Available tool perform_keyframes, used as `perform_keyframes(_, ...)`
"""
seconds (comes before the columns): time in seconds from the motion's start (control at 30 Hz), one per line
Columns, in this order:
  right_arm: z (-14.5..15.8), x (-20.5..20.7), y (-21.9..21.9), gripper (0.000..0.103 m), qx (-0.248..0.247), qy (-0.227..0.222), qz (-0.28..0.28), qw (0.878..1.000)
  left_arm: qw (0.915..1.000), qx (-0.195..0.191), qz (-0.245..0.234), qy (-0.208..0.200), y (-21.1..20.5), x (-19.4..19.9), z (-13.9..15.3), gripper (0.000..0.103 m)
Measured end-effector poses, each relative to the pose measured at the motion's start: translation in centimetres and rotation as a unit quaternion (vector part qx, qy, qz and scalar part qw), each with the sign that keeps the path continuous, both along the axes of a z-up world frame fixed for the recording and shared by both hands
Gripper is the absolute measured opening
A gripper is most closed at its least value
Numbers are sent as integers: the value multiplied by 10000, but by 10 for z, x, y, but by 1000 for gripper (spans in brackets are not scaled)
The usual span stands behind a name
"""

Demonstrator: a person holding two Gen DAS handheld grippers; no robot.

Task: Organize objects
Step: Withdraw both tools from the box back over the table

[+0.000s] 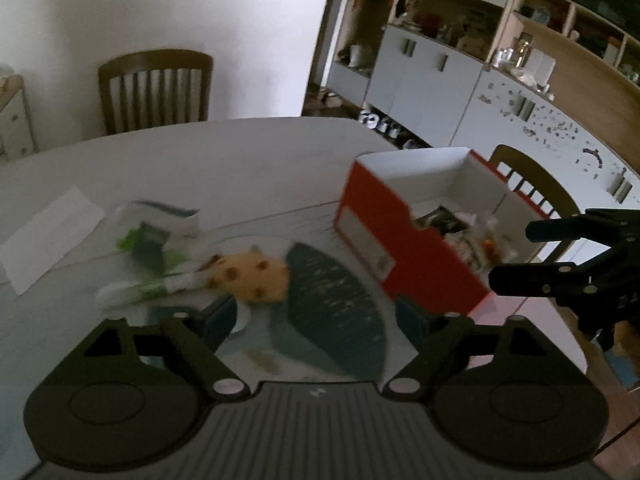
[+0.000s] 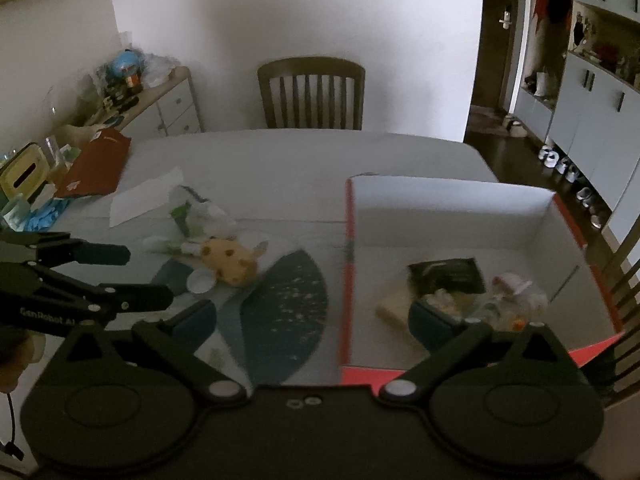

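The yellow spotted stuffed toy (image 1: 256, 278) lies on the table (image 1: 224, 160), left of the red box (image 1: 404, 248), beside crumpled bags (image 1: 156, 248). I see my left gripper (image 1: 316, 320) spread wide and empty above it, my right gripper (image 2: 316, 322) equally wide over the box's edge.

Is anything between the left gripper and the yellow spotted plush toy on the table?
Nothing visible blocks it. The left gripper is open above the table, and the plush toy lies just ahead of its fingers, with only bare table and the dark placemat beside it.
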State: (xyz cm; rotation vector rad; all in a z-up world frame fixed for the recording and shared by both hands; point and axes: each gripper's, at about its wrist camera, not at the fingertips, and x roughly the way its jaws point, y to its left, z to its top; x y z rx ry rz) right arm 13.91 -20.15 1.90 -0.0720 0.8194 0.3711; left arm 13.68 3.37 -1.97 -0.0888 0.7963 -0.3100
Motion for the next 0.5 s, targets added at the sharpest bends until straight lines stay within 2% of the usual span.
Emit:
perform_keyframes(0.13,-4,3,21,102,-29,77,15,10000,10000,4,67,-11,22,-2,-4,101)
perform_keyframes(0.5,-25,31,69,102,-263,259,40,9993,9999,86,81,-63,56,5,-35,103)
